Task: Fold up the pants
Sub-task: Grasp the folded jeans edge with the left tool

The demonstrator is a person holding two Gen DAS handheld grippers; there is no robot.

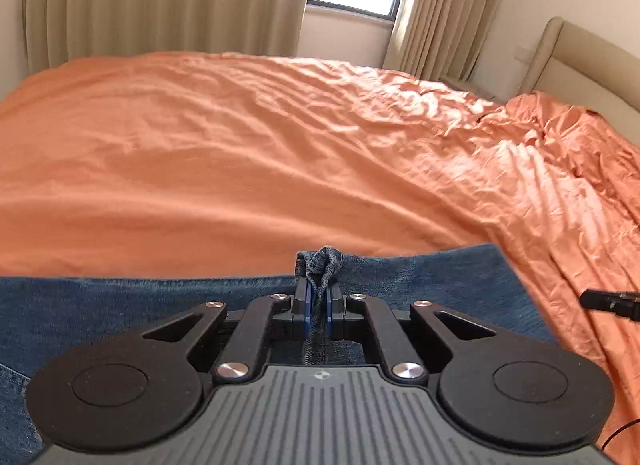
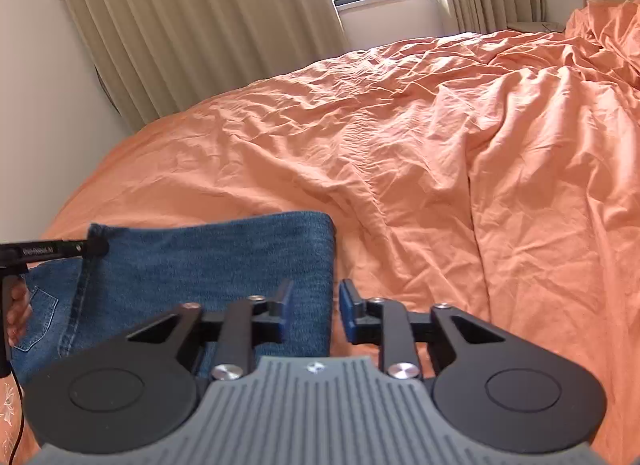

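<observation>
Blue denim pants (image 2: 208, 265) lie folded flat on the near part of the bed, a stitched back pocket showing at the left, their folded edge straight at the right, one corner bunched upward

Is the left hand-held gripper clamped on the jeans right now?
Yes, shut on them: the left hand-held gripper pinches a bunched ridge of the jeans between its blue pads, denim puckering above.

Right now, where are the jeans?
The jeans lie on the orange bedcover at its near edge, low and left in the right wrist view, pinched by the left gripper.
</observation>
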